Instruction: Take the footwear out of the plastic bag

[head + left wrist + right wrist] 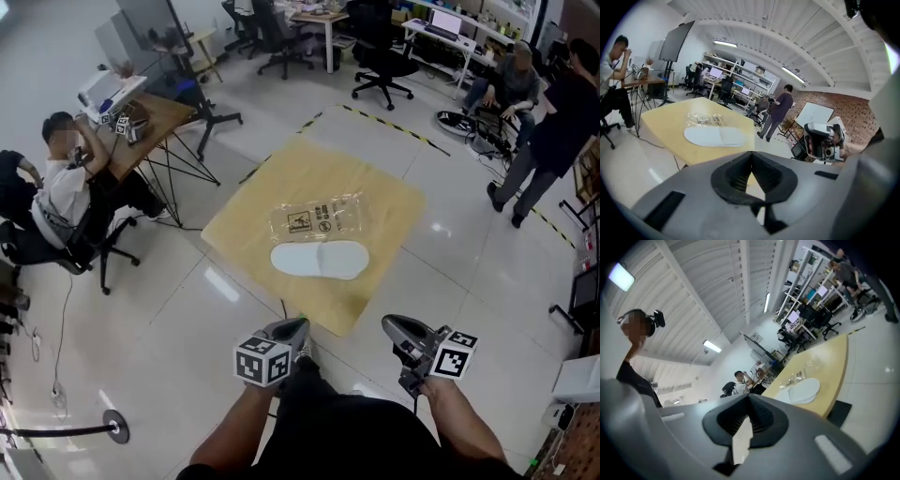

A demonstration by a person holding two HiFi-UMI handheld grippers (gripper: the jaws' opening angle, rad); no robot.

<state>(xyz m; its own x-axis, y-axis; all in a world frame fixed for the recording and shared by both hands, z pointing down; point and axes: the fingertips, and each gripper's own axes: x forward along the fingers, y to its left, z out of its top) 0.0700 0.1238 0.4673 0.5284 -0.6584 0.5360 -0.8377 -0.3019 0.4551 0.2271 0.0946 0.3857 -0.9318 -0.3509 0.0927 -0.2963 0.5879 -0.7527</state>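
Note:
A white slipper (319, 259) lies flat on the low yellow table (244, 225), just in front of an empty-looking clear plastic bag (317, 217) with printed labels. My left gripper (298, 326) and right gripper (389, 323) hang near my body, well short of the table's front corner, both shut with nothing between the jaws. In the left gripper view the slipper (715, 136) and bag (705, 118) lie beyond my shut left gripper (751, 161), and the right gripper (820, 140) shows at the right. The right gripper view shows the slipper (804, 391) far off past my shut right gripper (749, 404).
A seated person (61, 187) works at a wooden desk (155, 117) at the left. Office chairs (380, 66) stand behind the table. Two people (553, 122) are at the right. Black-and-yellow tape (394, 127) marks the glossy floor.

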